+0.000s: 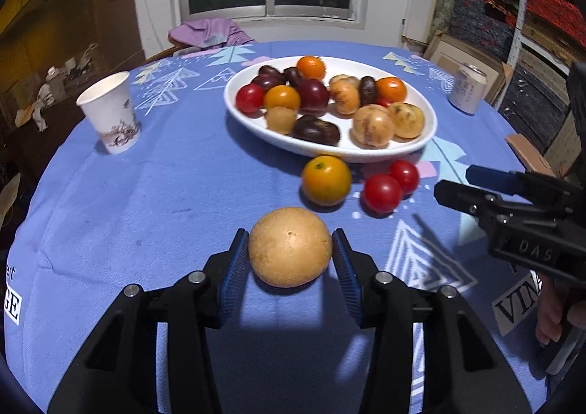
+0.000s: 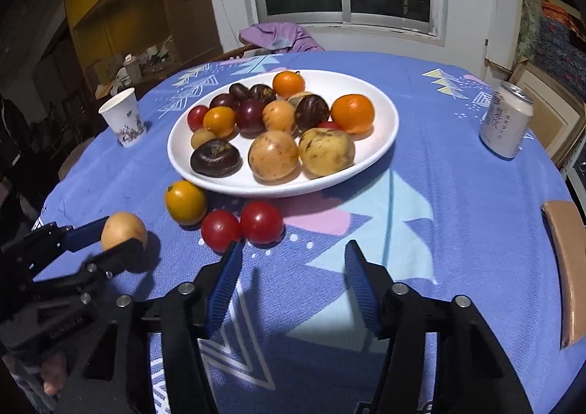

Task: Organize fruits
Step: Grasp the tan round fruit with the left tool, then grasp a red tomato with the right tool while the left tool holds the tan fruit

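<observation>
I'm clamping my left gripper [image 1: 290, 253] on the tan fruit [image 1: 290, 247] resting on the tablecloth [image 1: 146, 212], my right gripper [image 2: 291, 260] hanging released beside two red tomatoes [image 2: 241, 227], white plate [image 2: 381, 135] brimming with mixed fruits, paper cup [image 1: 110, 112] interior hidden.

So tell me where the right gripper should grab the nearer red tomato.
Grip the nearer red tomato across its widest middle, coming down from above. The right gripper stands open just short of it. It is round and touches the other tomato, so keep the pads off that contact side.
</observation>
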{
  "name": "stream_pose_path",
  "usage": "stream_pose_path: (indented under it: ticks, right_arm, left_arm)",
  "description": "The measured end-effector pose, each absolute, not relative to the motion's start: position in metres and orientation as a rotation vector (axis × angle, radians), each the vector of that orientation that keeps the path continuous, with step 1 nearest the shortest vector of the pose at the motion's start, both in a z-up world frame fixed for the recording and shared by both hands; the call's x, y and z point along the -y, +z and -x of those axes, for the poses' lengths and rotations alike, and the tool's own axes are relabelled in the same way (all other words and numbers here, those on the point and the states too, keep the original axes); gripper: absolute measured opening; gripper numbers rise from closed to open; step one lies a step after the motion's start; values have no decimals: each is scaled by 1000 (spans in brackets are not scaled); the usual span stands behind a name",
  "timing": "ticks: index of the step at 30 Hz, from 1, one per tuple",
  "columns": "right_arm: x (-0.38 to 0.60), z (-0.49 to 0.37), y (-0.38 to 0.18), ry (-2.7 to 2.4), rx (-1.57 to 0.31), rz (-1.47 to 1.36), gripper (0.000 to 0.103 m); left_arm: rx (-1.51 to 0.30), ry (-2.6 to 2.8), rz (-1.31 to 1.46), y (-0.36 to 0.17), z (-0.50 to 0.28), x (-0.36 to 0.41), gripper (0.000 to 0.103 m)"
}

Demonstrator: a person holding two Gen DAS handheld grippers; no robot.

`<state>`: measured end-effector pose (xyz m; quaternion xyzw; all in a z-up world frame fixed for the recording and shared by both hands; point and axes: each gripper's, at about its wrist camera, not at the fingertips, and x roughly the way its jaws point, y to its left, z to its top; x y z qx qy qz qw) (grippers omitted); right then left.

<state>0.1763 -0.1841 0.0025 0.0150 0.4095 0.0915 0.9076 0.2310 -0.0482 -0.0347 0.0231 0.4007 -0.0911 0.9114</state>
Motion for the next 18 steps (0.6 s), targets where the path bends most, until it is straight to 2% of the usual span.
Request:
stream_pose_path:
  ticks: [18]
  right_arm:
    - [169,-202,-4,219,-859,-76,54]
  left_arm:
    - [-845,-211,-60,-40,-234,52,46]
